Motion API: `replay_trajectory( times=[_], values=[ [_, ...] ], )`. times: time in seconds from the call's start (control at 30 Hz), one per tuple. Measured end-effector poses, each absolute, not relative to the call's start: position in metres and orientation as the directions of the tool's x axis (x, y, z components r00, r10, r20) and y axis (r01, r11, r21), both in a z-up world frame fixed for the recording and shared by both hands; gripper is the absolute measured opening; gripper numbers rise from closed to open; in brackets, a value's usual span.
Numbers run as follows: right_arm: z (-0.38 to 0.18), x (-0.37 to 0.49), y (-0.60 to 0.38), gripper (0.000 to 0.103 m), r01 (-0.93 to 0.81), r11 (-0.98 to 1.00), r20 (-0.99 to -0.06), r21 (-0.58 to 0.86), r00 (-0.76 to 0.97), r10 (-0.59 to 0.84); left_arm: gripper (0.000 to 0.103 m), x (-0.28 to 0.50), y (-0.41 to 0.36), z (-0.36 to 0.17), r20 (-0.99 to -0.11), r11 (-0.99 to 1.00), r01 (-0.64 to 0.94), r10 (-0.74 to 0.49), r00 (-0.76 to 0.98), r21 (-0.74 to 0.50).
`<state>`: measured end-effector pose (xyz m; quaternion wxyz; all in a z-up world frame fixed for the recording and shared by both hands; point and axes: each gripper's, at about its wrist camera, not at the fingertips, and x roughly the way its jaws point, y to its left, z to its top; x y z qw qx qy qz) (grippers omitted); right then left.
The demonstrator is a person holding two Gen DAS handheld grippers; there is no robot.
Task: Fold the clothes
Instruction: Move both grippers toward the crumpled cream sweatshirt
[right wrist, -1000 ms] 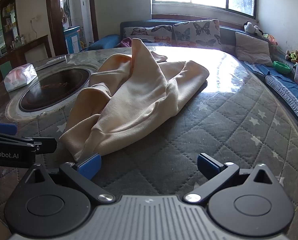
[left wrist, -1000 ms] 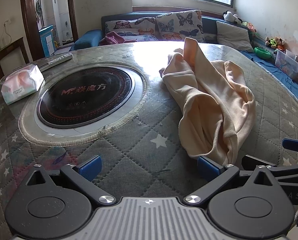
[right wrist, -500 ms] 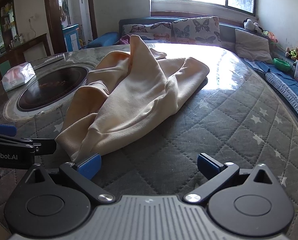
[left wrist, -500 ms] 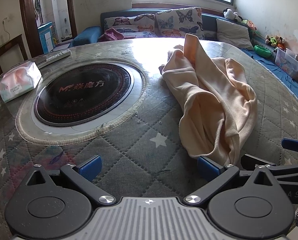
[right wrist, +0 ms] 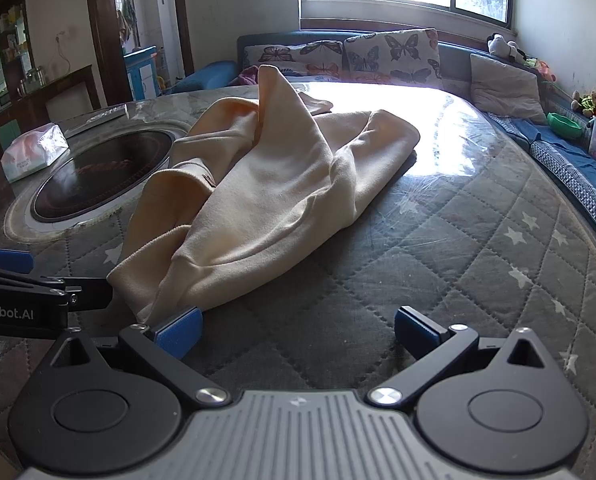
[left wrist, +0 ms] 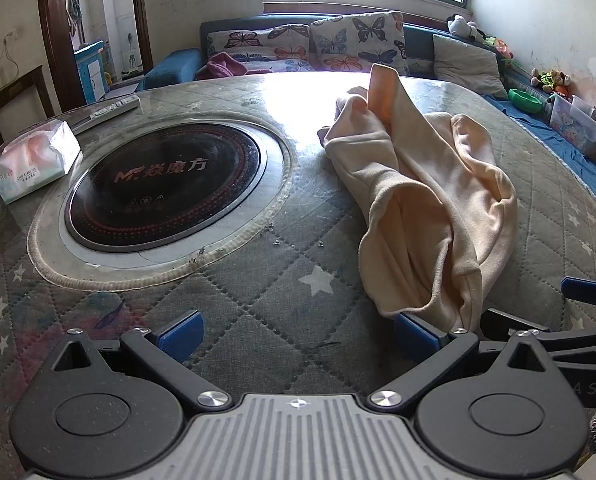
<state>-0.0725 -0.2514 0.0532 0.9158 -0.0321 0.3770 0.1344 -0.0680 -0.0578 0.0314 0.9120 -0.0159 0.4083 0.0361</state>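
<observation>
Both tools stood spread wide and empty: the left gripper point(left wrist: 298, 330) had its right pad just touching the near hem of the cream garment point(left wrist: 426, 208), and the right gripper point(right wrist: 296, 330) had its left pad at that same hem. The garment lay crumpled in a long heap, running away from the grippers, just right of the round black cooktop point(left wrist: 166, 184). It looked soft, light and limp, a fleece-like knit likely to sag and drag, so the ribbed near hem seemed the best place to pinch, one corner per tool. Under it the quilted star-print table cover point(left wrist: 282, 312) lay beneath a glossy clear sheet, probably slick. Left of the cooktop sat a tissue pack point(left wrist: 34, 160); beyond it, a sofa with butterfly cushions point(left wrist: 354, 40) under a bright window.
</observation>
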Motion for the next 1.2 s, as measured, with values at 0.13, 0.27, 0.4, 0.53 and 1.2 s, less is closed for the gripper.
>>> replay_trajectory(
  times=[0.13,0.27,0.4,0.53,1.2],
  values=[
    [0.0533,-0.0715,-0.2513,0.103,-0.269,0.962,-0.7,0.044,0.679,0.221,0.103,-0.067,-0.0577,0.0313,-0.747,0.997,-0.078,0.052,0.663,0.0],
    [0.0534,-0.0713,-0.251,0.103,-0.269,0.962,-0.701,0.041,0.678,0.219,0.103,-0.0657,-0.0576,0.0309,-0.749,0.997,-0.078,0.05,0.66,-0.002],
    [0.0535,-0.0707,-0.2505,0.103,-0.268,0.962,-0.702,0.04,0.678,0.218,0.103,-0.0651,-0.0581,0.0309,-0.75,0.997,-0.077,0.05,0.66,0.0],
    [0.0535,-0.0697,-0.25,0.103,-0.268,0.963,-0.704,0.037,0.677,0.216,0.103,-0.0646,-0.058,0.031,-0.751,0.997,-0.077,0.05,0.658,-0.001],
    [0.0543,-0.0652,-0.2486,0.103,-0.264,0.964,-0.708,0.038,0.673,0.212,0.103,-0.0595,-0.0568,0.031,-0.755,0.997,-0.071,0.046,0.655,-0.001]
  ],
)
